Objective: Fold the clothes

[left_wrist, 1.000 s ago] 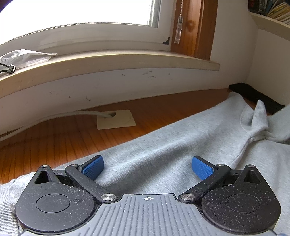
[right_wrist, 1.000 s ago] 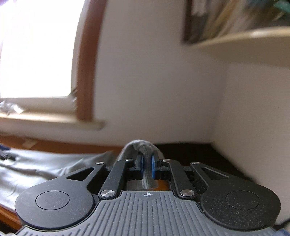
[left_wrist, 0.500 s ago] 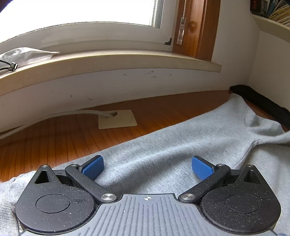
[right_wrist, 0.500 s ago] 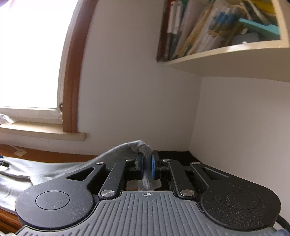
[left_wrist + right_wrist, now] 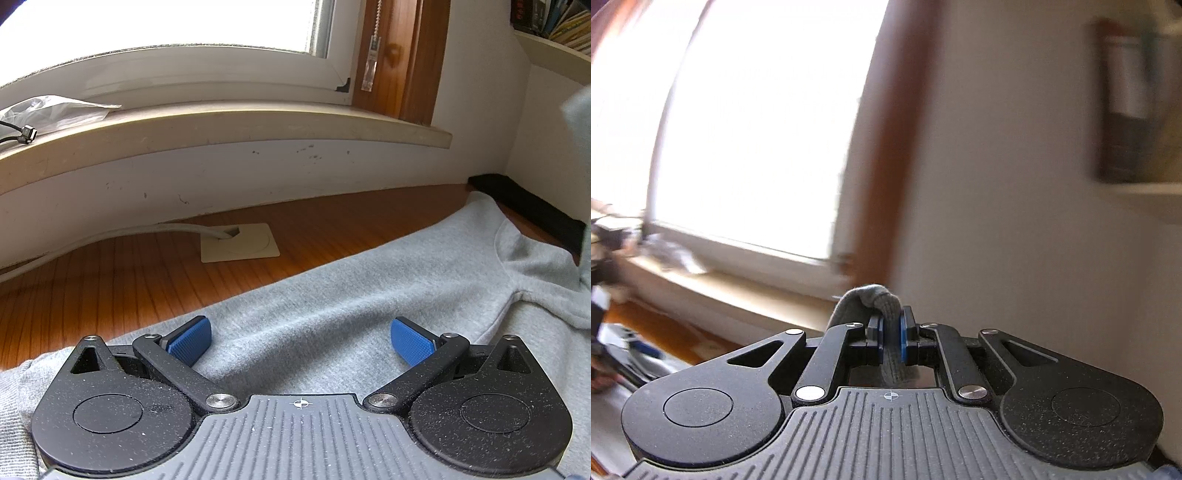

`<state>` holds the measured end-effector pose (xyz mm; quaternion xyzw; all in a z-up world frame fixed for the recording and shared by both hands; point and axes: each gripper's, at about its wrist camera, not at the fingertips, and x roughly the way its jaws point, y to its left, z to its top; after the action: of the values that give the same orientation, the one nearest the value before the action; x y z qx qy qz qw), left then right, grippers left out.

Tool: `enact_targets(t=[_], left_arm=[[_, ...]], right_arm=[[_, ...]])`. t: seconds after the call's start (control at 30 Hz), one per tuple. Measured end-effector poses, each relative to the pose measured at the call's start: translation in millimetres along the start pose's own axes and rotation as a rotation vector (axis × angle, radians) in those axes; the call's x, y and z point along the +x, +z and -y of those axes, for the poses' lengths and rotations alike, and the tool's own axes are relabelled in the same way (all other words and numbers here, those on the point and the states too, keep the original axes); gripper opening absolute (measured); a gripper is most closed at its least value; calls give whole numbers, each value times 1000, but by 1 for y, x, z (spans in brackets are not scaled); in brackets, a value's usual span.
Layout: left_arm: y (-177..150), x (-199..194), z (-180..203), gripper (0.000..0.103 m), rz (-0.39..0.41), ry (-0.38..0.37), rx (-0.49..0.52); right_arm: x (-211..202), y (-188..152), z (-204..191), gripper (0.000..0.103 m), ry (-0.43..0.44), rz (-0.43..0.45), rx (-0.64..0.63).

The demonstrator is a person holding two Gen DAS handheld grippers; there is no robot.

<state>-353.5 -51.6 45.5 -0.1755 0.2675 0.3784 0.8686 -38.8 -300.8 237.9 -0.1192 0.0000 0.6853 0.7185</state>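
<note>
A light grey sweatshirt [image 5: 369,291] lies spread on the wooden table [image 5: 110,280]. My left gripper [image 5: 301,339] rests low over the garment, open, its blue pads wide apart with only flat cloth beneath them. At the right edge of the left wrist view a lifted part of the grey cloth [image 5: 580,110] hangs in the air. My right gripper [image 5: 892,328] is shut on a bunched fold of the grey sweatshirt [image 5: 879,299], held up above the table. The right wrist view is blurred by motion.
A window sill [image 5: 221,125] runs along the back with a crumpled plastic bag [image 5: 55,110] and a cable on it. A beige cable plate [image 5: 240,243] sits in the table. A black strip [image 5: 532,206] lies by the right wall, with a bookshelf [image 5: 554,37] above.
The right gripper has swung left with the cloth in it; its view now faces the window instead of the corner shelf. The lifted cloth has risen at the left view's right edge.
</note>
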Motion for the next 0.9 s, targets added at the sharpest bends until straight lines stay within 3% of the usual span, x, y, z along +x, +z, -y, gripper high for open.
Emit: enact_targets(t=[0.13,0.2,0.23,0.33,0.5,0.57,0.77,0.9], left_arm=[[0,0,0,103,1,2,-3],[0,0,0,103,1,4,-3],[0,0,0,103,1,4,-2],[0,-1,1,103,1,5,-3],[-1,0,1,103,-2,10,2],[-1,0,1,103,-2,12,-1],[1,-10,9,103,55,74,21],[12,-19,27,74,65,48,27]], right_arm=[[66,-11,-74,9,187,-45,-40],[93,-25,-105,17,248,-106,-53],[105,-33,-118,27,270,-142,-57],[121,-55,-131,37,284,-205,-63],[121,-84,-103,44,277,-288,26],[114,-93,-90,52,249,-291,36],[102,-139,-51,55,131,-332,-11],[95,-161,-16,62,72,-329,15]])
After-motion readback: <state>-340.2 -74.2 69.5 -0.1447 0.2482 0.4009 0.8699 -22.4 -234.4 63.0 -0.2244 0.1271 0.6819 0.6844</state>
